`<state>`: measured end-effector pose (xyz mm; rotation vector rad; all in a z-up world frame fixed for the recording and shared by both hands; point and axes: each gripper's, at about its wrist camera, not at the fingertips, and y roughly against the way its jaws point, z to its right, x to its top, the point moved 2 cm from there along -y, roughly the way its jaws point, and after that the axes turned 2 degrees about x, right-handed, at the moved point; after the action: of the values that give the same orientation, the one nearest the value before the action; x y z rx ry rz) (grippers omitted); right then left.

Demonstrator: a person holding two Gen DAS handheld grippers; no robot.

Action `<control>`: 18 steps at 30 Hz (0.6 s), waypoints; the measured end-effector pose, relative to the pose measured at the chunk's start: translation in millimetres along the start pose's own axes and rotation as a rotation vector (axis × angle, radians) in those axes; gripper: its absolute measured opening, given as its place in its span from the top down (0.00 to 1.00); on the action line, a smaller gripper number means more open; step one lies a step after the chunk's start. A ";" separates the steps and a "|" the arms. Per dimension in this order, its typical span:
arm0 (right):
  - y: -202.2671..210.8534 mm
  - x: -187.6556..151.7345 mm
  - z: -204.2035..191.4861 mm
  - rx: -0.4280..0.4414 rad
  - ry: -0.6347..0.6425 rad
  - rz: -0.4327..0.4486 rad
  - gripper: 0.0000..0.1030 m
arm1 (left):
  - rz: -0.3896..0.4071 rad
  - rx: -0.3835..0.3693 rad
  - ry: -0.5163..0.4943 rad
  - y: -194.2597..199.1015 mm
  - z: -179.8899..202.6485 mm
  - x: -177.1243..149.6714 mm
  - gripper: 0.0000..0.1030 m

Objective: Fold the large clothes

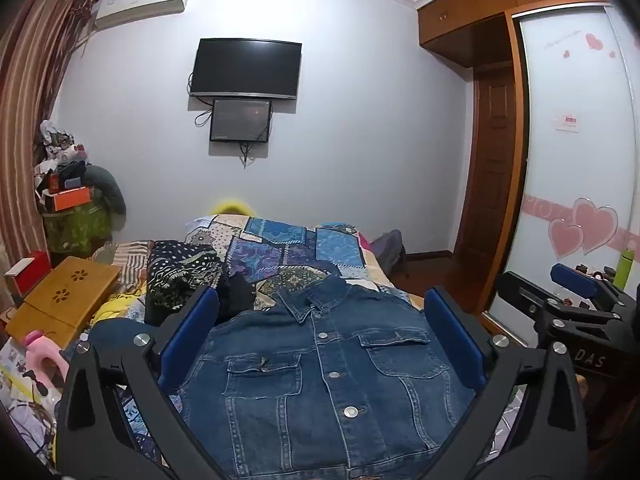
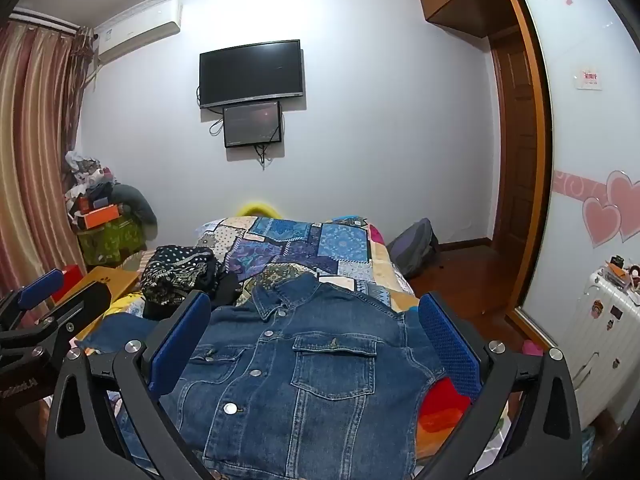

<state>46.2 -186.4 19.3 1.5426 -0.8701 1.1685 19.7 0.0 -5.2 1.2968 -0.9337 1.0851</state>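
Note:
A blue denim jacket (image 1: 320, 380) lies front up and buttoned on the bed, collar pointing away from me. Its left sleeve (image 2: 116, 332) spreads out to the left; the right sleeve is out of sight. My left gripper (image 1: 320, 320) hovers open over the jacket's chest, blue pads (image 1: 192, 336) wide apart and holding nothing. My right gripper (image 2: 316, 332) hangs open the same way above the jacket (image 2: 304, 380), a little further right. Each gripper shows in the other's view: the right gripper (image 1: 560, 288) at the right edge, the left gripper (image 2: 60, 292) at the left edge.
A patchwork quilt (image 1: 280, 248) covers the bed. A dark patterned folded cloth (image 1: 180, 276) lies beyond the jacket's left shoulder, with a wooden lap table (image 1: 64, 300) further left. A red object (image 2: 444, 404) sits by the jacket's right side. A white suitcase (image 2: 600, 328) and wardrobe stand right.

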 end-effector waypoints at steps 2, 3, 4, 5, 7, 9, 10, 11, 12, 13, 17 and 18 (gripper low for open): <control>-0.4 -0.2 -0.1 -0.003 0.009 0.004 0.00 | 0.005 -0.007 0.002 0.4 -0.1 0.1 0.00; -0.6 -0.3 0.0 -0.002 0.007 0.003 0.00 | 0.006 -0.012 0.003 0.7 0.2 0.1 0.00; -0.8 -0.5 0.1 -0.001 0.005 0.002 0.00 | 0.006 -0.015 0.002 1.0 0.6 0.1 0.00; -0.8 -0.6 0.1 0.000 0.003 0.001 0.00 | 0.005 -0.017 0.001 1.7 0.4 -0.3 0.00; -0.7 -1.0 -0.1 0.001 0.000 -0.002 0.00 | 0.003 -0.009 0.008 -1.0 -8.9 -5.3 0.00; 0.0 -1.5 -0.6 0.003 -0.001 -0.003 0.00 | 0.006 -0.007 0.010 0.5 -13.4 -7.4 0.00; -0.7 -1.0 4.4 0.002 0.000 -0.006 0.00 | 0.007 -0.004 0.011 0.8 -13.7 -6.3 0.00; 0.2 -1.1 4.2 0.002 0.000 -0.007 0.00 | 0.007 0.007 0.016 -0.5 -10.5 -7.7 0.00; 0.2 -0.4 3.5 0.003 0.001 -0.009 0.00 | 0.006 0.007 0.016 0.2 -11.0 -8.5 0.00; 1.0 -0.3 3.1 0.003 0.001 -0.010 0.00 | -0.007 0.018 0.017 -8.1 -9.8 -9.4 0.00; -2.5 -4.5 -0.2 0.007 0.000 -0.015 0.00 | -0.014 0.013 0.027 -7.7 -10.8 -9.6 0.00; -2.6 -5.0 -1.1 0.007 0.002 -0.016 0.00 | -0.014 0.012 0.029 -7.2 -11.6 -10.0 0.00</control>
<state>46.8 -184.7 13.9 1.5513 -0.8518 1.1619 23.4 10.9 -17.5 1.2931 -0.8965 1.0971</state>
